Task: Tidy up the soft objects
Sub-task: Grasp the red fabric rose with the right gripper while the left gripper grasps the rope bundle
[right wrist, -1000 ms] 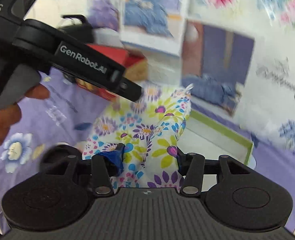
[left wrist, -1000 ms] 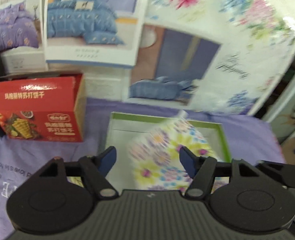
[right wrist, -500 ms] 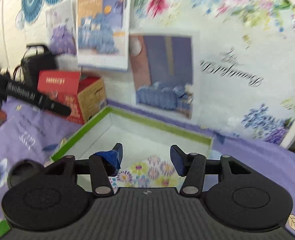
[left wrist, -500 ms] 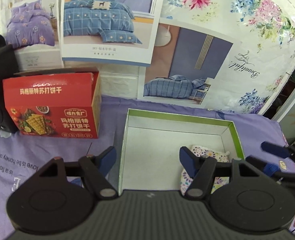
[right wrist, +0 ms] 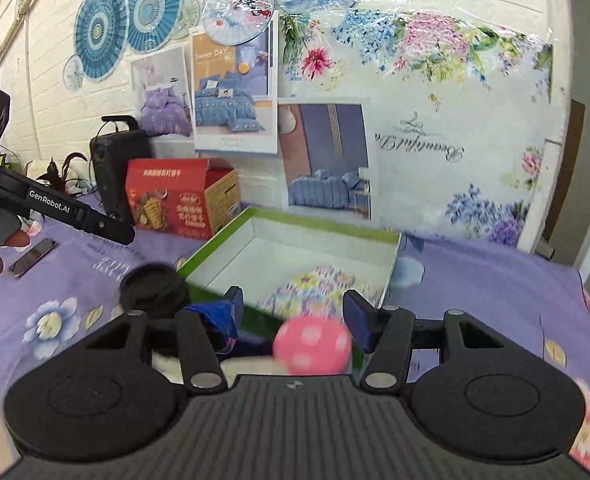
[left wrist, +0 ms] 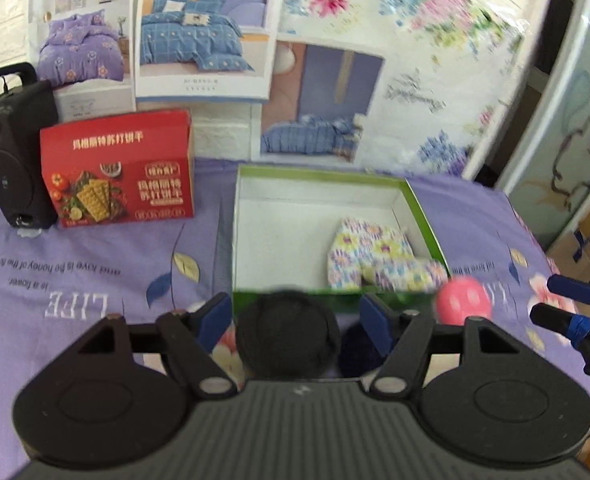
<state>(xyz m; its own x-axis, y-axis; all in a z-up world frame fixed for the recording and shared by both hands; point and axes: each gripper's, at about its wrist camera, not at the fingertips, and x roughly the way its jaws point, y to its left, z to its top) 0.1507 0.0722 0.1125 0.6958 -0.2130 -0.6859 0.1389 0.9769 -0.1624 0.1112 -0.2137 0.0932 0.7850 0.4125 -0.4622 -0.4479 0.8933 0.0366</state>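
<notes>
A flowered soft cloth (left wrist: 379, 256) lies in the right near corner of the green-edged white box (left wrist: 271, 236); it also shows in the right wrist view (right wrist: 319, 284), inside the box (right wrist: 295, 236). My left gripper (left wrist: 295, 316) is open and empty, above a black round soft object (left wrist: 287, 332) in front of the box. A dark blue soft object (left wrist: 355, 348) lies beside it. A pink dotted ball (right wrist: 313, 344) sits between the open fingers of my right gripper (right wrist: 293, 312), not clamped. The ball also shows in the left wrist view (left wrist: 463, 300).
A red cracker box (left wrist: 119, 172) and a black speaker (left wrist: 11, 152) stand at the back left by the poster wall. A phone (right wrist: 33, 256) lies on the purple cloth at left. The table edge drops off at right (left wrist: 535, 240).
Both grippers have pulled back from the box. The flowered cloth, held by the right gripper a second ago, now lies in the box. The black object and pink ball came into view.
</notes>
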